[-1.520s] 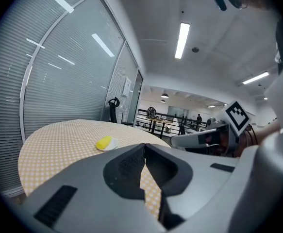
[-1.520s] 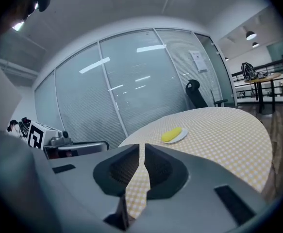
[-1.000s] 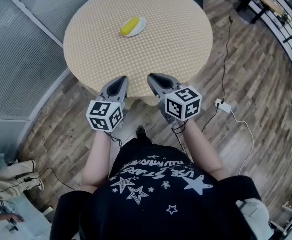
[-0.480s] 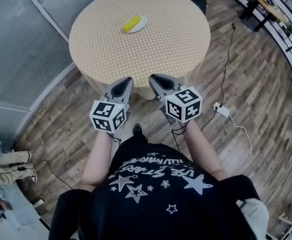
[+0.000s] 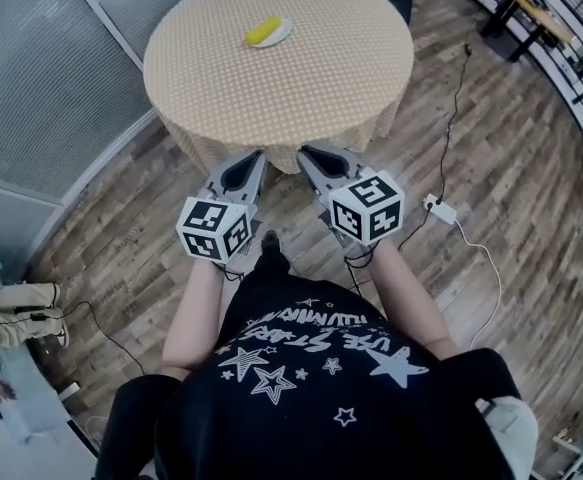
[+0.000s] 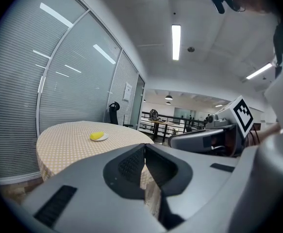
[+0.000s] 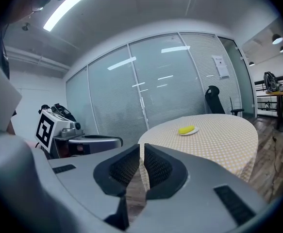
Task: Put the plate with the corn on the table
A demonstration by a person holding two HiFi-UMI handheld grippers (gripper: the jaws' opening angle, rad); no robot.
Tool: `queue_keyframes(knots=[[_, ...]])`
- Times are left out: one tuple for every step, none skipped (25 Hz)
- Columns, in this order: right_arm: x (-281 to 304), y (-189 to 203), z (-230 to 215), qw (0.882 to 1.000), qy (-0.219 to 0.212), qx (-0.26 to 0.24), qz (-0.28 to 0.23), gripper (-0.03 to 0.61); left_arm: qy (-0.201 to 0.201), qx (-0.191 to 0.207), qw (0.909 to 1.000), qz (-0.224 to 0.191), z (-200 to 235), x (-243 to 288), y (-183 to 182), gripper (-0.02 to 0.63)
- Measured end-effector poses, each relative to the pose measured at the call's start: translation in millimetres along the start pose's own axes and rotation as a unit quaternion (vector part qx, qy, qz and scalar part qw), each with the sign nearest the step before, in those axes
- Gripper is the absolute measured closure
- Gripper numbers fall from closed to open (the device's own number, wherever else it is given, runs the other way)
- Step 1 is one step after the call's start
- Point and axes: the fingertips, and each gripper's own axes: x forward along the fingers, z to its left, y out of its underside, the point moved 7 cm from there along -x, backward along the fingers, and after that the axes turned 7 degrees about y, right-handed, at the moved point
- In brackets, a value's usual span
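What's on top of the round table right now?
A white plate carrying the yellow corn, on the table's far side. The cloth hides whatever is underneath.

**My rig and clothes, as seen from the head camera**

My left tool [image 5: 250, 158] and right tool [image 5: 307, 154] are grey tapering shells with black ribbed pads [image 7: 159, 167] inside. The left cube [image 5: 212, 230] and right cube [image 5: 367, 206] are white with black square markers. A thin dark cable [image 5: 356, 261] trails under the right one. My T-shirt [image 5: 311, 368] is black and short-sleeved, with white stars and lettering.
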Motion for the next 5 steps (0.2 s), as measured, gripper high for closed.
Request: queue_keyframes(knots=[[-7, 3, 2, 1.0, -0.001, -0.001, 0.001, 0.532, 0.001, 0.0, 1.0, 0.001, -8, -3, 2, 0.606], [-15, 5, 5, 1.0, -0.002, -0.003, 0.001, 0.532, 0.001, -0.001, 1.0, 0.002, -16, -7, 5, 0.604], [-22, 8, 8, 1.0, -0.003, -0.004, 0.002, 0.532, 0.002, -0.002, 1.0, 0.003, -24, -10, 8, 0.606], [-29, 11, 11, 1.0, -0.003, -0.005, 0.002, 0.532, 0.002, -0.003, 1.0, 0.005, -32, -14, 11, 0.606], [-36, 14, 14, 1.0, -0.004, -0.006, 0.002, 0.532, 0.003, -0.004, 1.0, 0.006, -40, -18, 14, 0.604]])
